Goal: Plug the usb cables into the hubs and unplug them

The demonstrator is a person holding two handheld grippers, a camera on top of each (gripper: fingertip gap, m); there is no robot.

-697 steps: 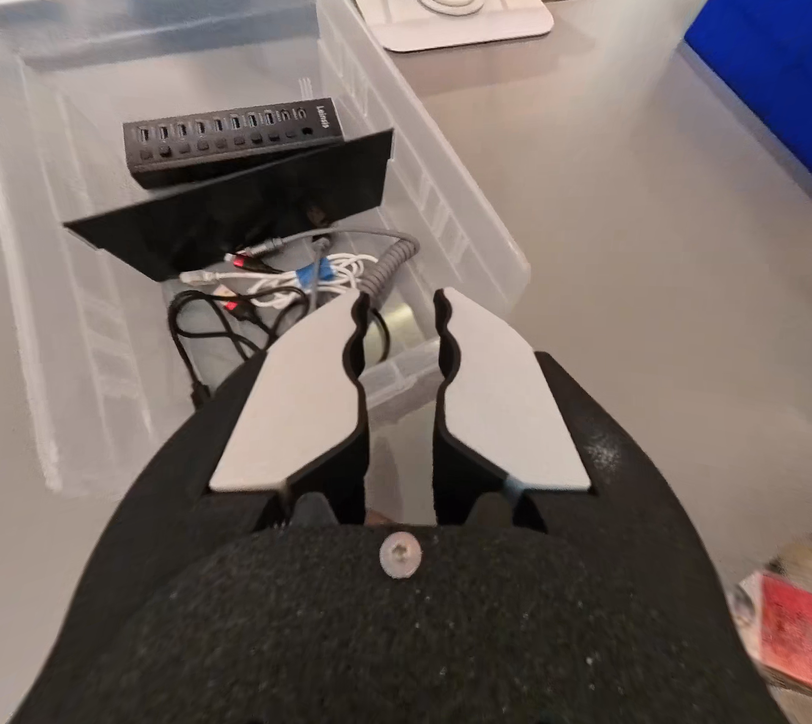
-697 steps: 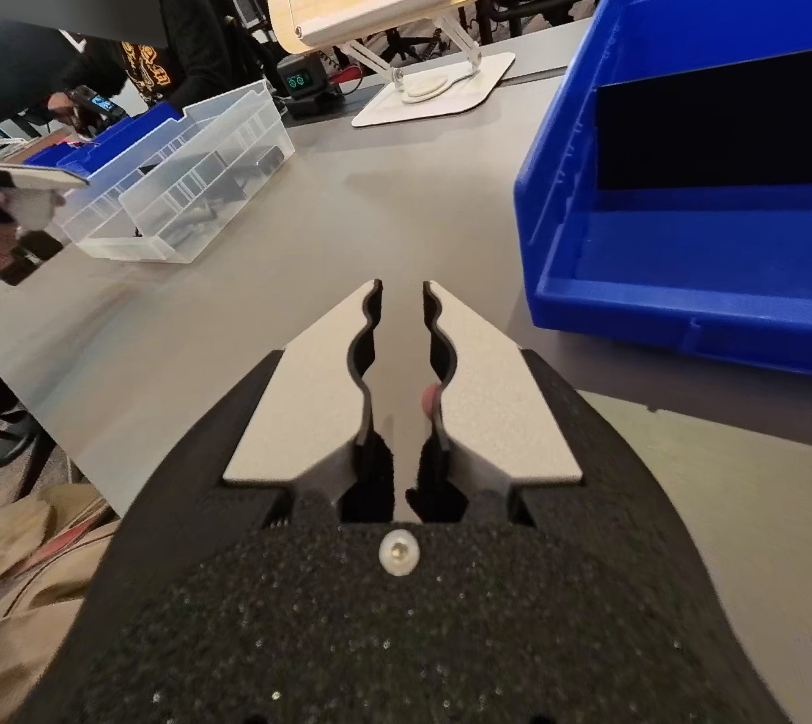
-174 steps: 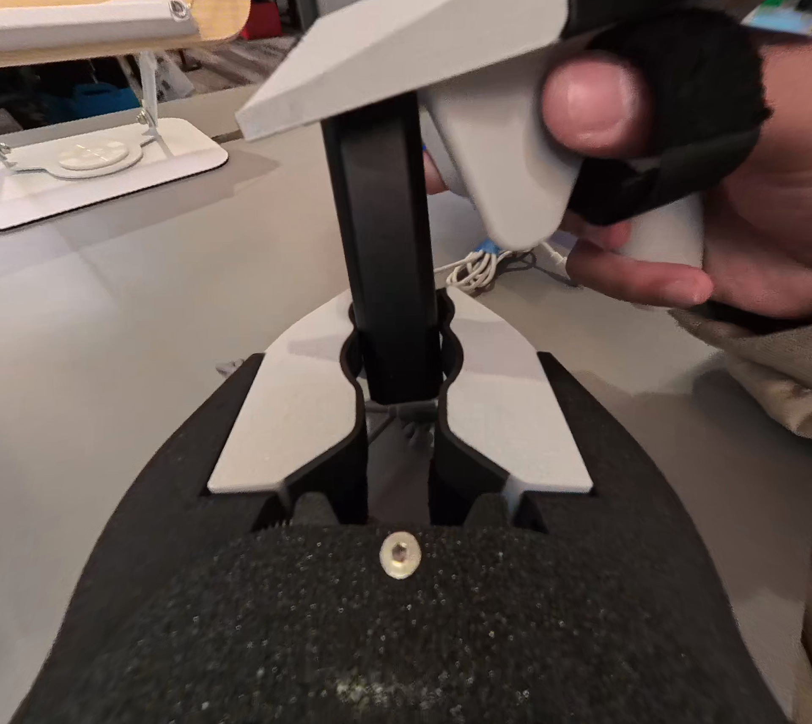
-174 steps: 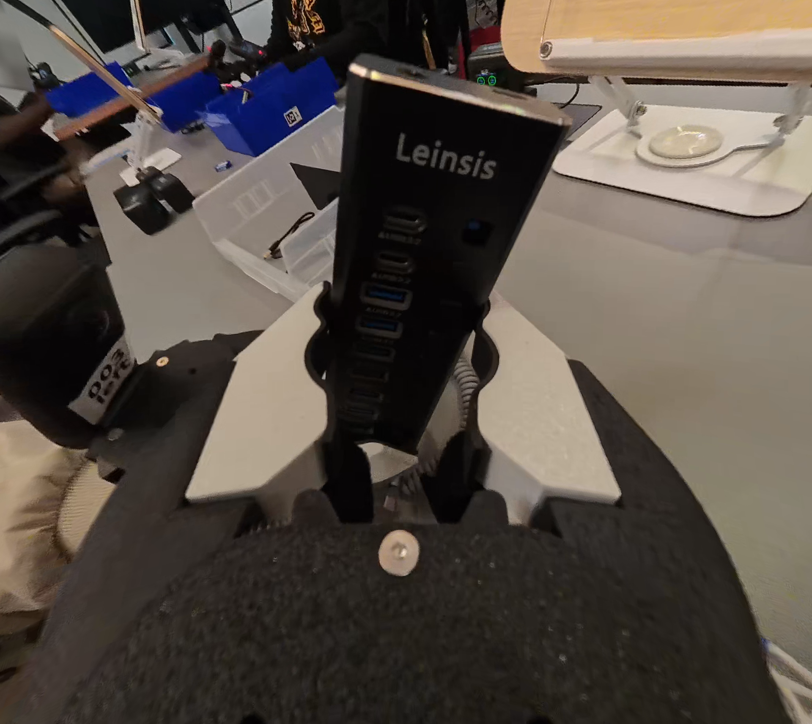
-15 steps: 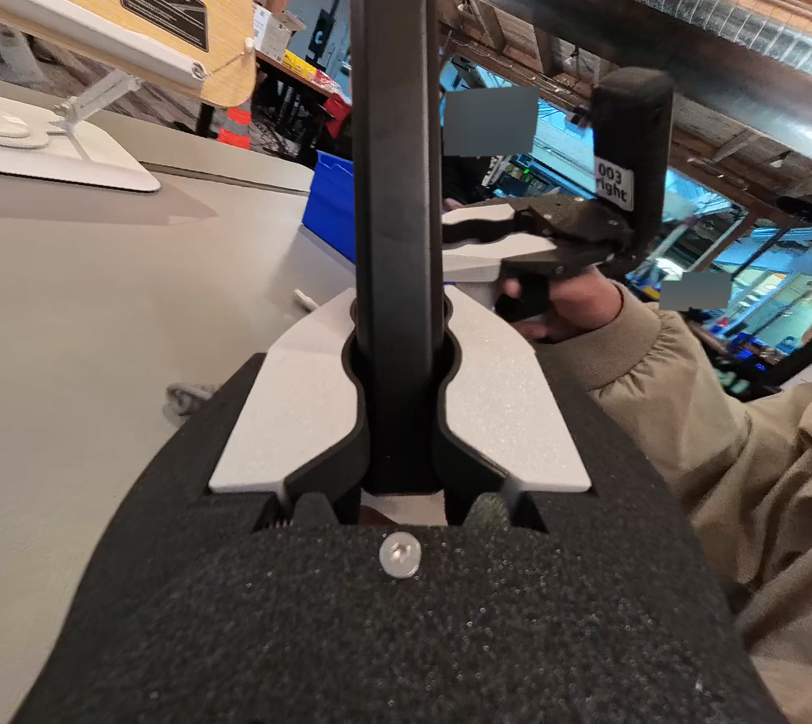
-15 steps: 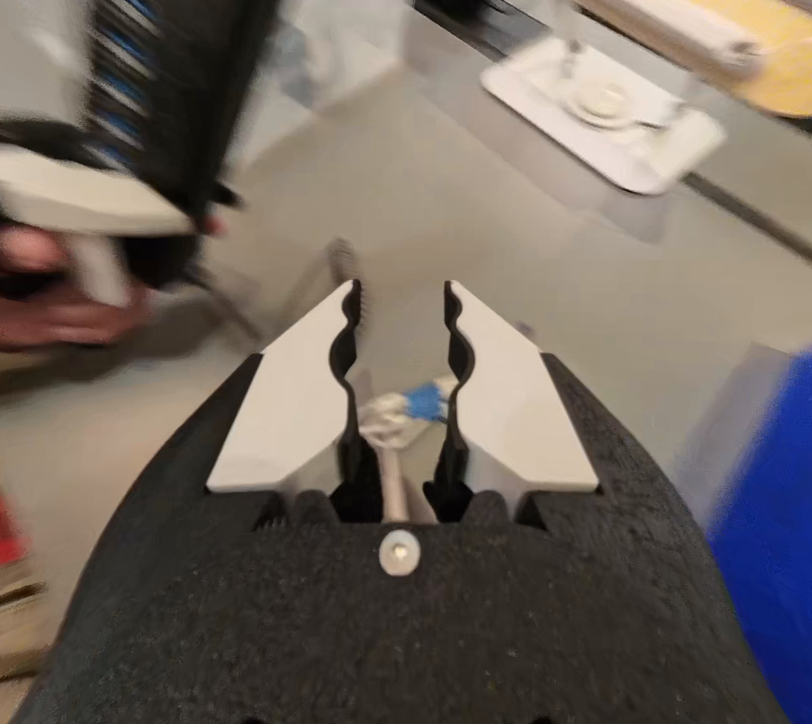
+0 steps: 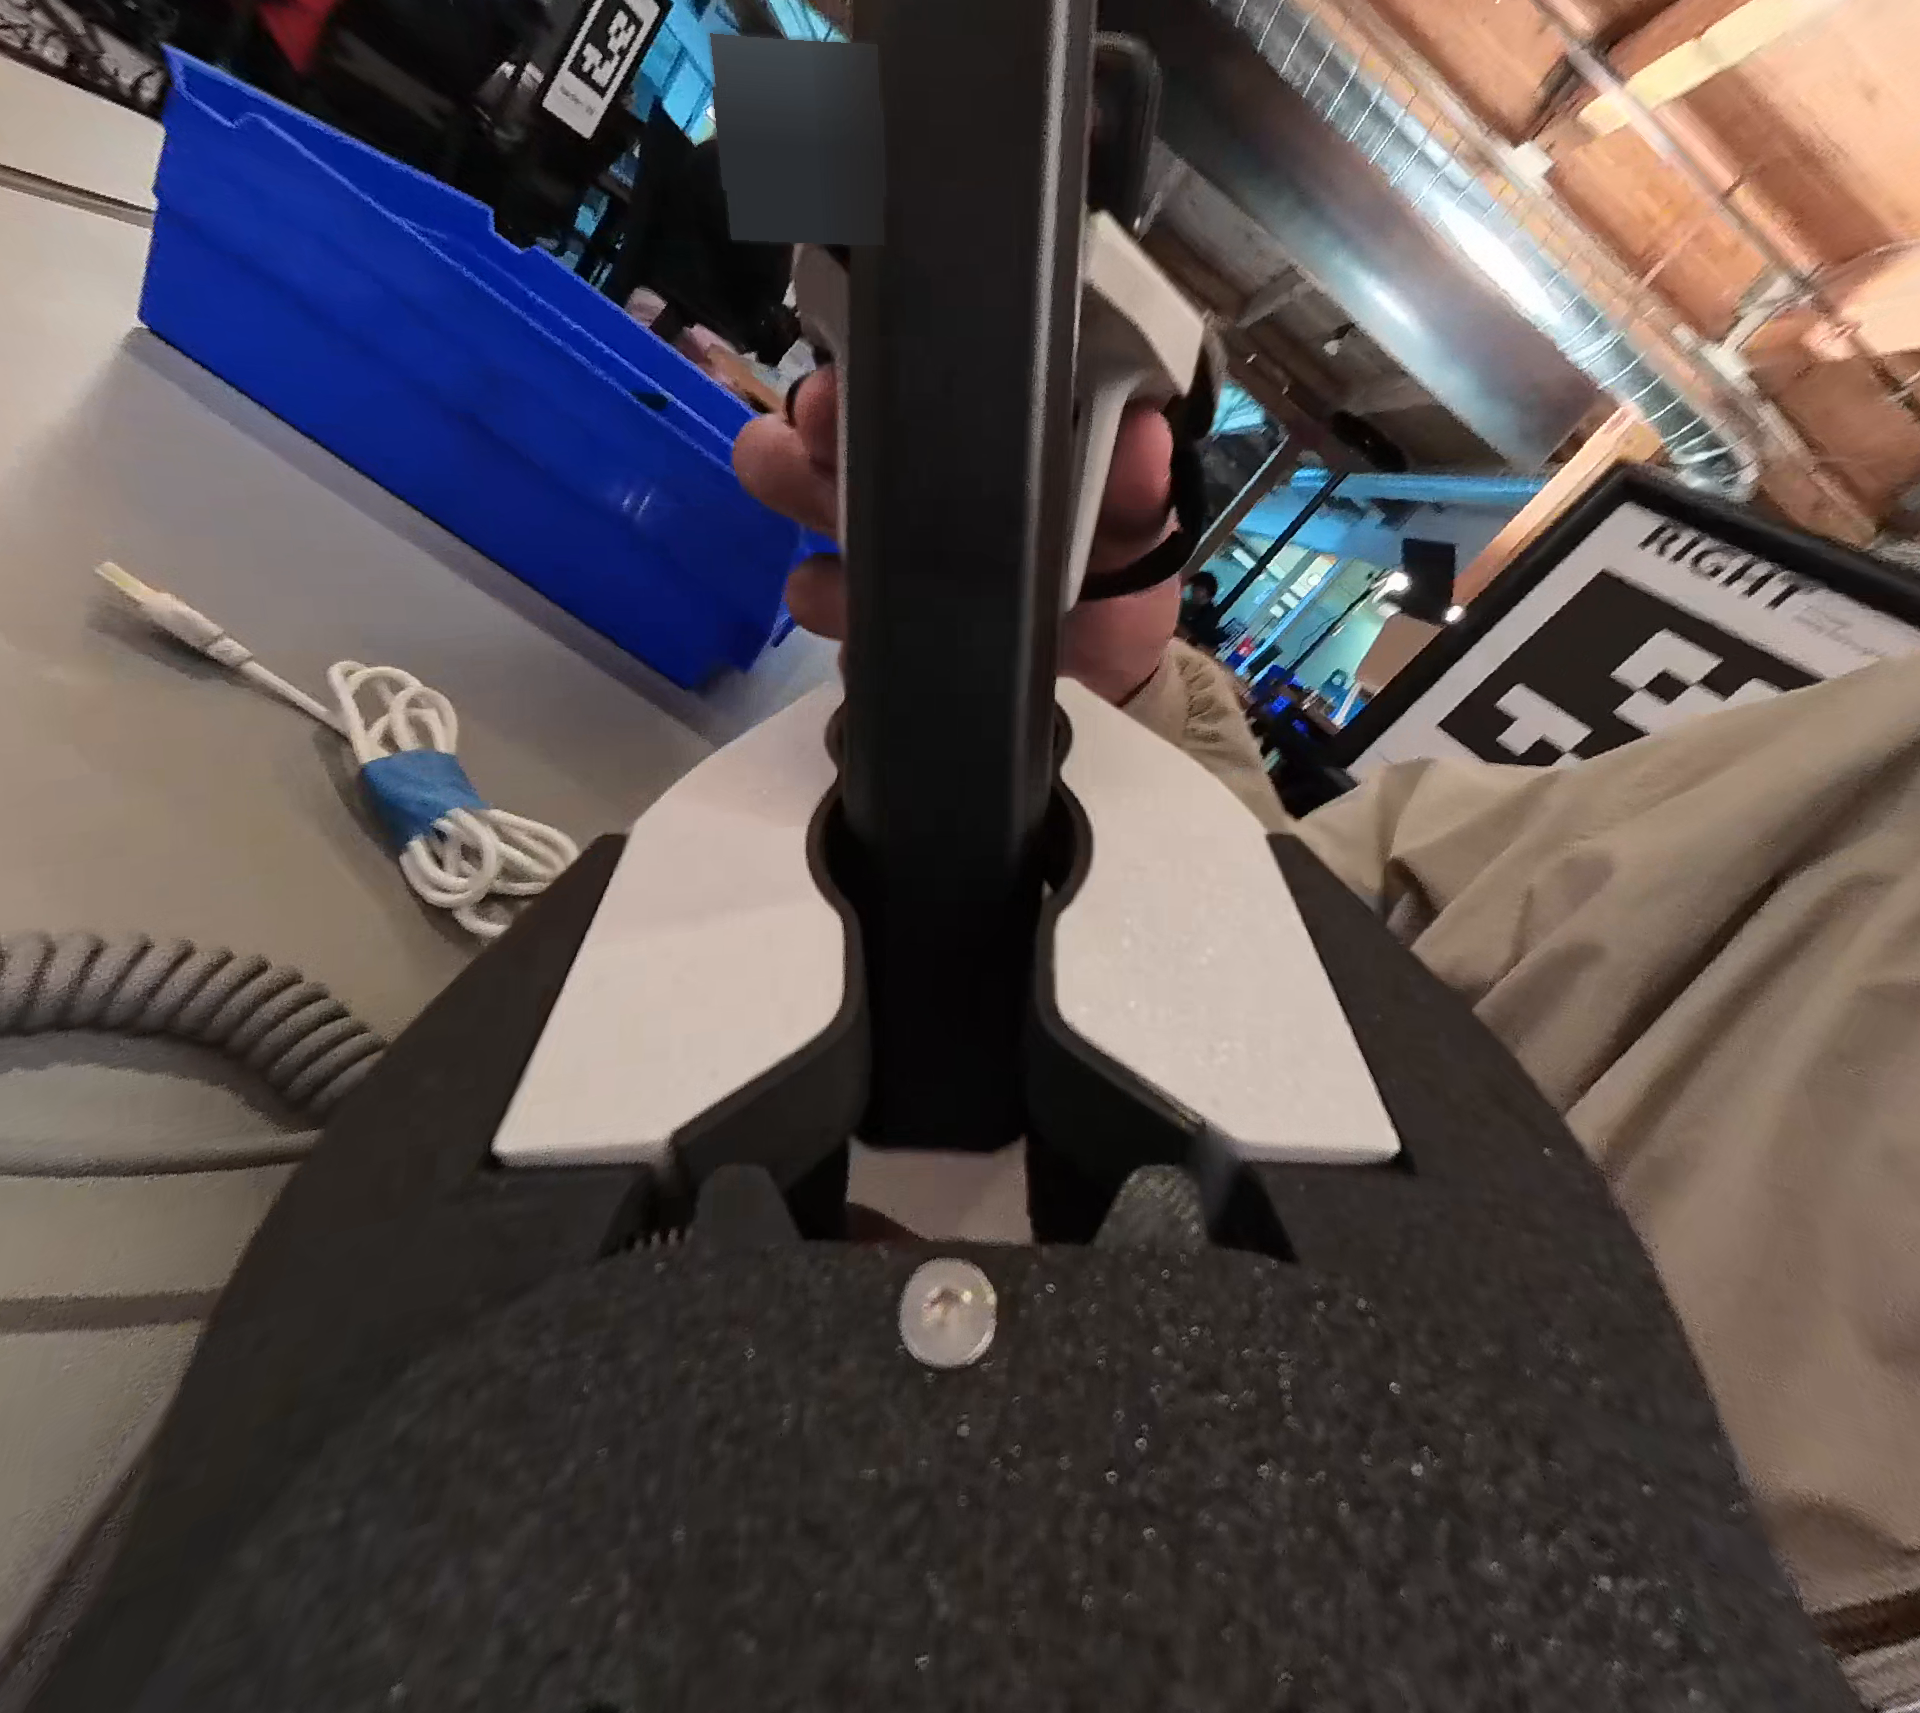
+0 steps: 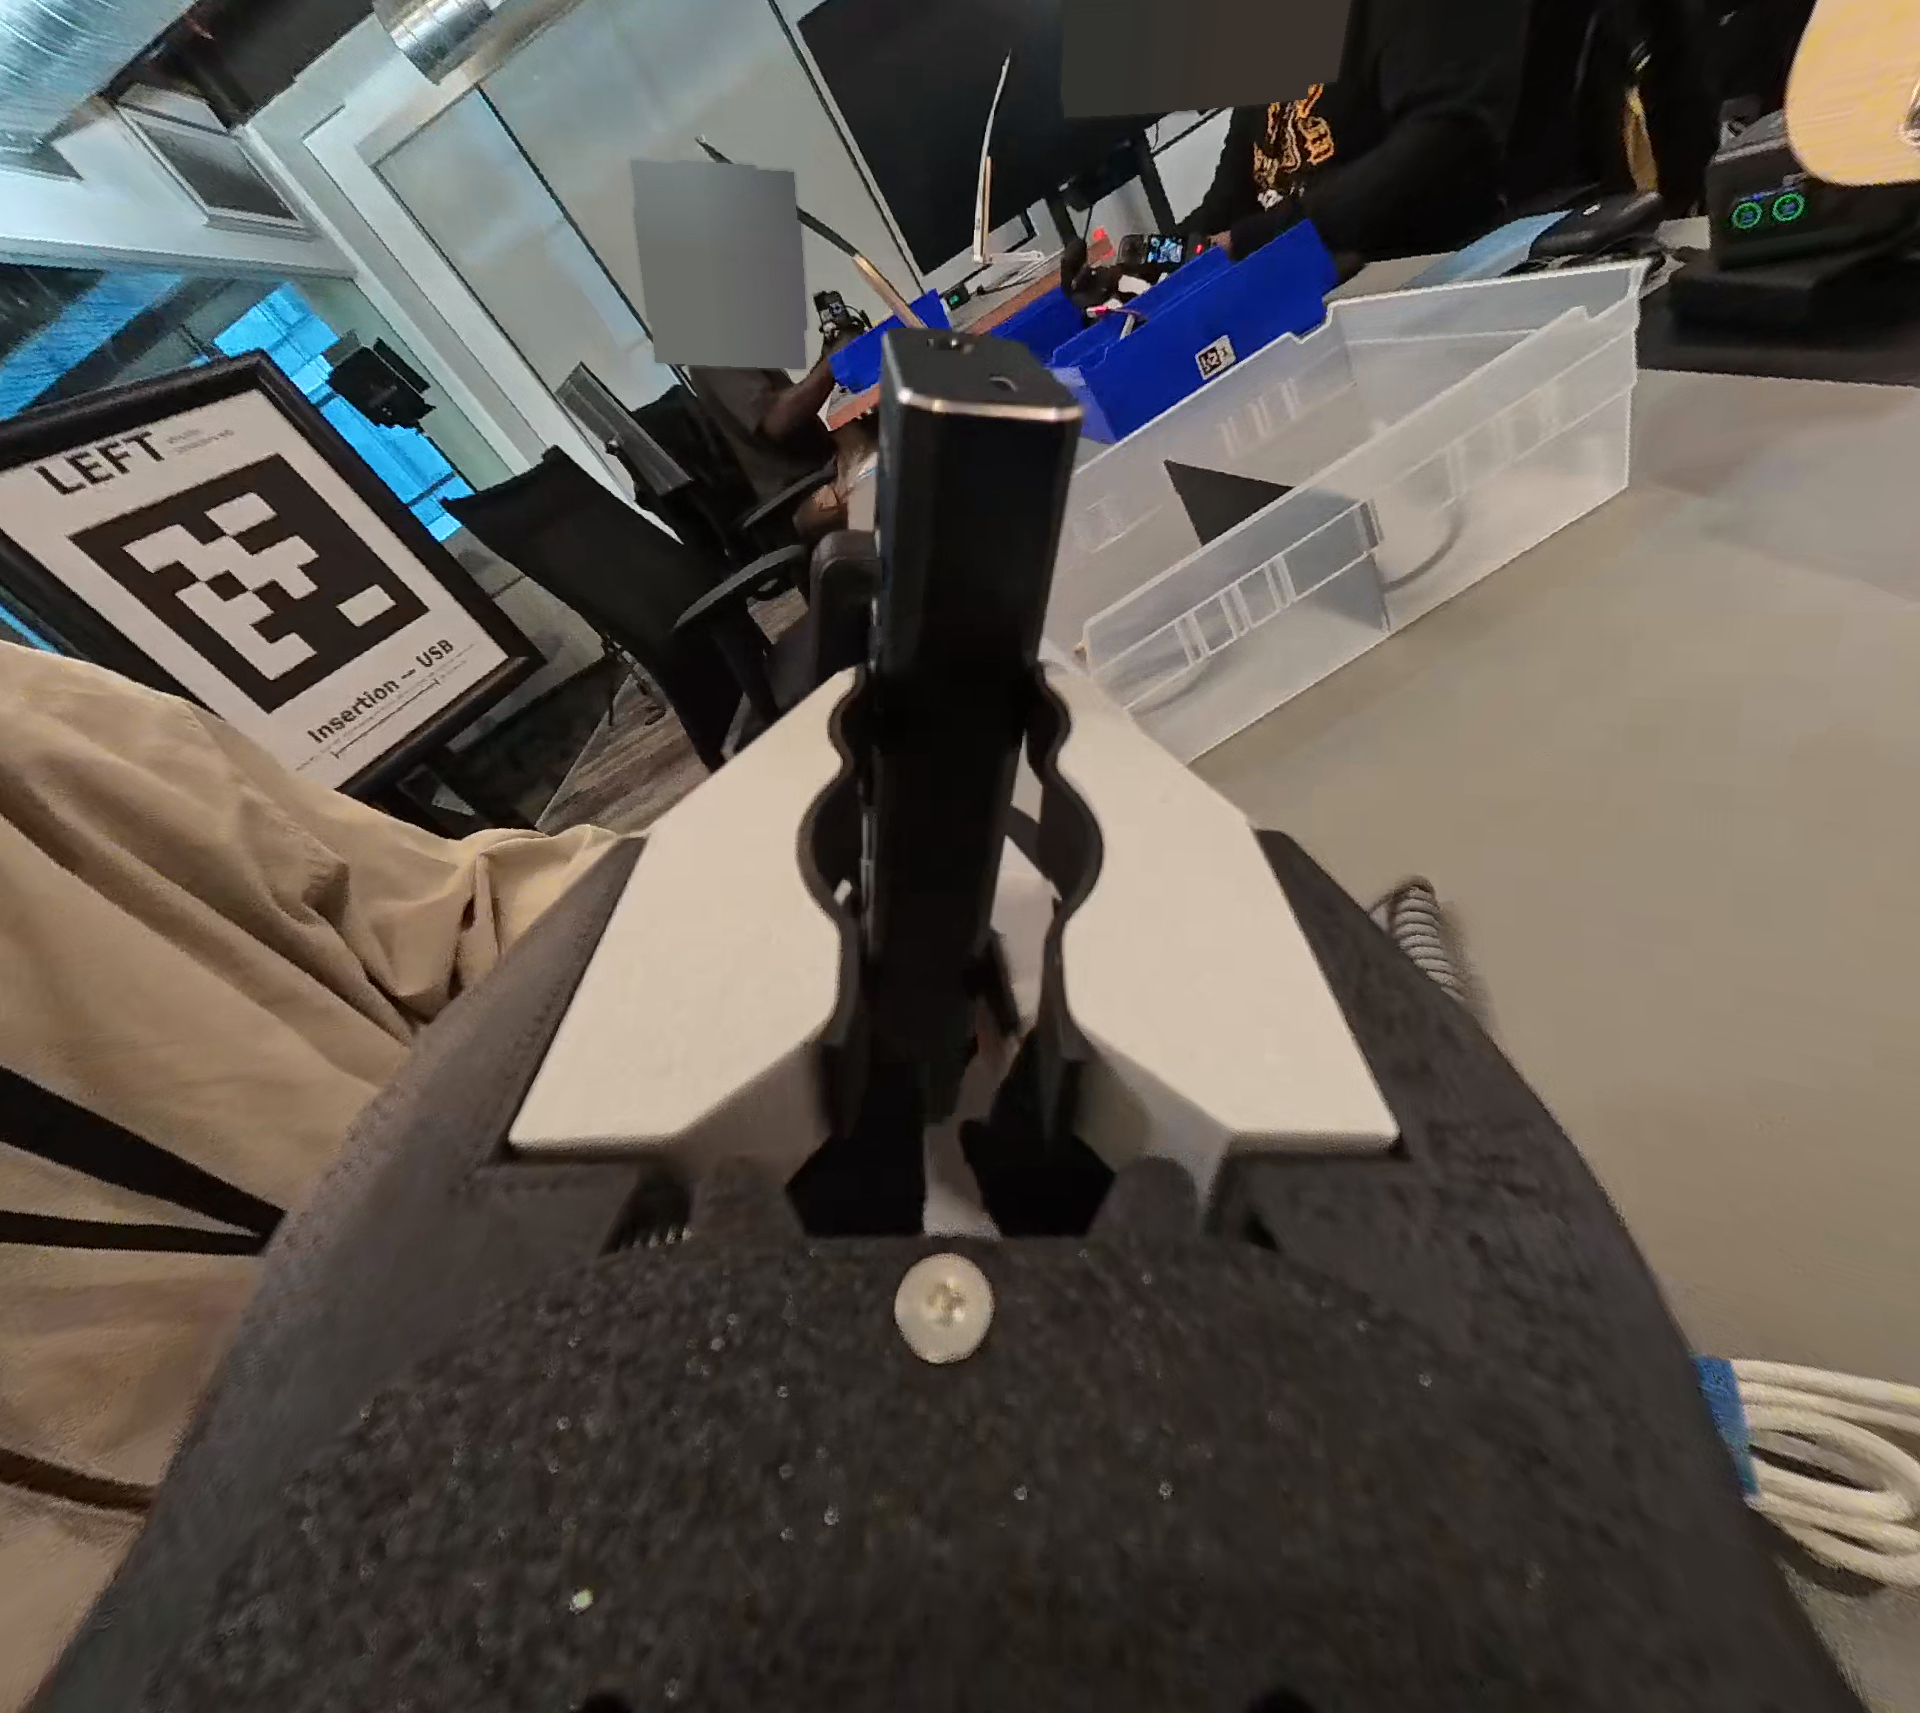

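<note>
Back swings the right gripper (image 8: 951, 842) onto the hub (image 8: 961, 624), left gripper (image 7: 951, 832) also clamping it, white cable (image 7: 436, 790) unplugged.

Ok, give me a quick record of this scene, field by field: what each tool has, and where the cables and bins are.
left tool: shut on the black hub, held upright
right tool: around the same hub; cannot tell if it clamps
white cable: bundled with blue tape, lying on the table, plug end free
grey cable: coiled, on the table near the white one
blue bin: on the table beyond the white cable
clear bin: on the table, black divider inside
</note>
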